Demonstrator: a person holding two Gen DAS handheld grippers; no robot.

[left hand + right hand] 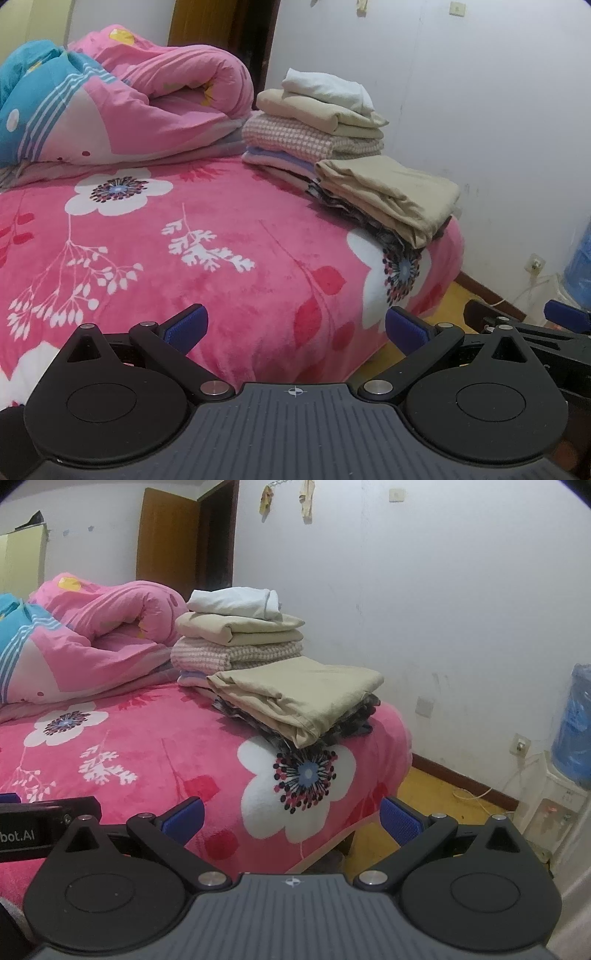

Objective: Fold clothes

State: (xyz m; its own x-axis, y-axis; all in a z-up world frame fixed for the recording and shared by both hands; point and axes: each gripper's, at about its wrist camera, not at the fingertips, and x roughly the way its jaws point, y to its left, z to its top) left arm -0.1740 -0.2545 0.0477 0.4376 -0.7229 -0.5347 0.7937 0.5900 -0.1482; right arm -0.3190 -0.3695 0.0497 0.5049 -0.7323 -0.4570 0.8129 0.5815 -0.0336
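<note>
- Fingers first: left gripper (296, 328) spread wide, nothing between the blue pads (186, 326), hanging over the near edge of the bed. Right gripper (291, 818) same deal, splayed and empty, just beside the left one.
- Bed (221, 236) under a pink floral blanket, filling most of both views.
- Rolled pink and blue quilt (122, 110) heaped at the far end.
- Folded clothes in two piles by the bed's right edge: tall stack (236, 635) with a white piece on top, then beige, checked pink, lilac.
- Lower pile (295, 698) nearer, touching the tall one: beige piece over dark patterned fabric.
- Water jug (574, 723) by the wall, well apart from the bed.
</note>
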